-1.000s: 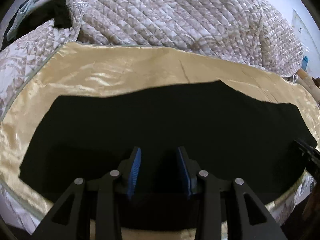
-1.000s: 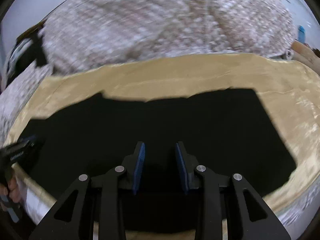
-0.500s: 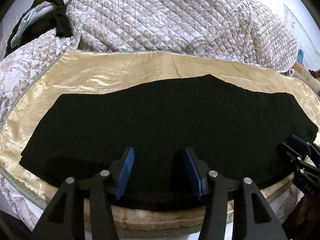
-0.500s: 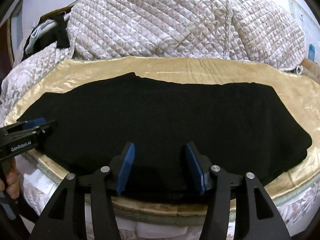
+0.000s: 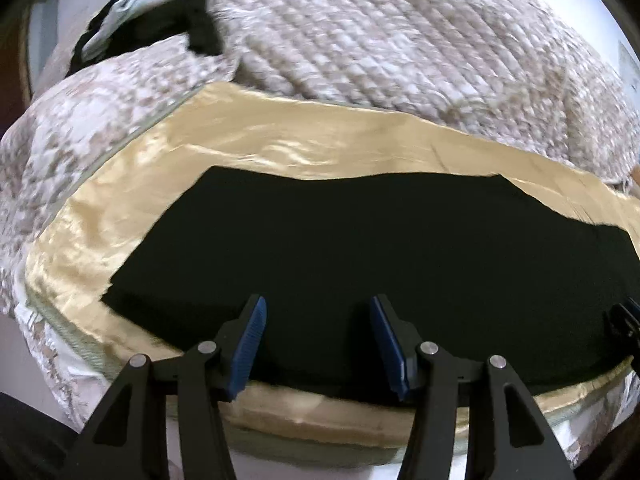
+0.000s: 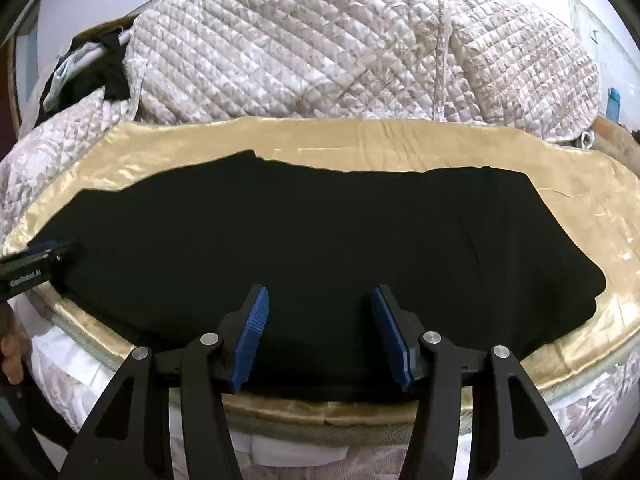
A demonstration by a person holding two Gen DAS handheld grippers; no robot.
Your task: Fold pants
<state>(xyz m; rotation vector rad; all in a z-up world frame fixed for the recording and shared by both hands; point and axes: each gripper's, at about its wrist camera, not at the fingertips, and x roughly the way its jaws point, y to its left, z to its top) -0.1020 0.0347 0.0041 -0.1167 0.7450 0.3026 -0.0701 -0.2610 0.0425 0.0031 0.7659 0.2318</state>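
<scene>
Black pants [image 5: 360, 240] lie flat as a long strip on a golden satin sheet [image 5: 240, 140], their length running left to right. My left gripper [image 5: 317, 300] hovers open over the pants' near edge, toward their left end, with nothing between its blue pads. In the right wrist view the same pants [image 6: 320, 232] fill the middle. My right gripper [image 6: 316, 290] is open above their near edge, also holding nothing. The left gripper [image 6: 40, 256] shows at the far left edge of that view. The right gripper's tip [image 5: 626, 320] peeks in at the right edge of the left wrist view.
A quilted beige bedspread [image 6: 320, 40] is heaped behind the sheet [image 6: 360, 140]. Dark and pale clothes [image 6: 88, 68] lie at the far left on it. The bed's edge with green piping [image 6: 280, 424] runs just under the fingers. A hand [image 6: 12, 356] holds the left tool.
Both grippers have opened wider and drawn back toward the bed's near edge. The left one has then shifted toward the left end of the pants. The pants lie still.
</scene>
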